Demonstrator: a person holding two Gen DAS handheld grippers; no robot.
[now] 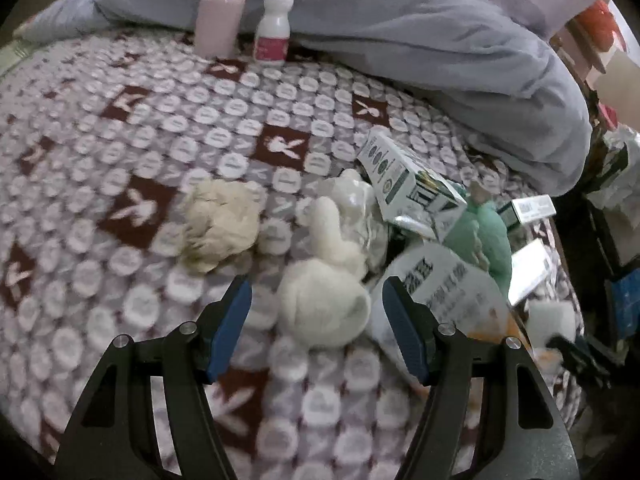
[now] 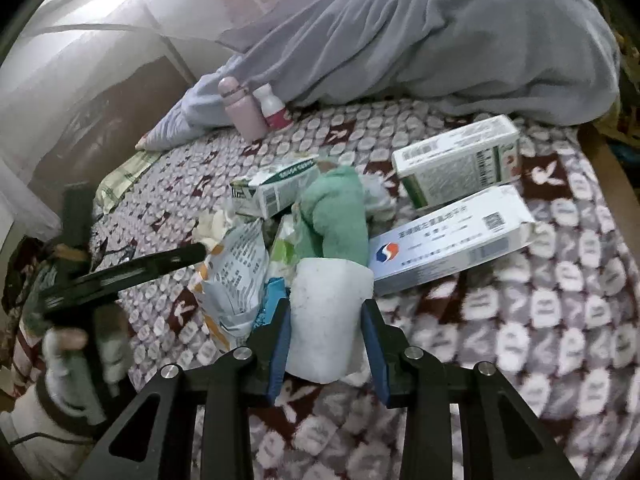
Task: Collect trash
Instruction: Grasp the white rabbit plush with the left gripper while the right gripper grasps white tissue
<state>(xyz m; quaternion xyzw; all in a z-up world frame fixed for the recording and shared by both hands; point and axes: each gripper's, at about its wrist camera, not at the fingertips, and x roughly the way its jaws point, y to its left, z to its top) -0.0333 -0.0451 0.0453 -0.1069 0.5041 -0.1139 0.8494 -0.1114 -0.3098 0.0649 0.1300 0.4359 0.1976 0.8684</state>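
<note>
Right tongs are pinching a white cup at the near edge of the trash pile on the bed. Left tongs are standing spread, empty, straddling a white wad. Pickup is underway; next comes lifting the cup clear and closing on the wad.

Both cameras ride behind their own fingers and look steeply down onto a patterned blanket from close range. The left wrist view faces a heap of litter at 3 o'clock, with a pink bottle and white bottle at 12. The right wrist view sits nearer the same heap, centred, the bottles at 11 o'clock. Both views share the green cloth, the grey duvet and the cartons. The left gripper shows at 9 o'clock in the right view.
</note>
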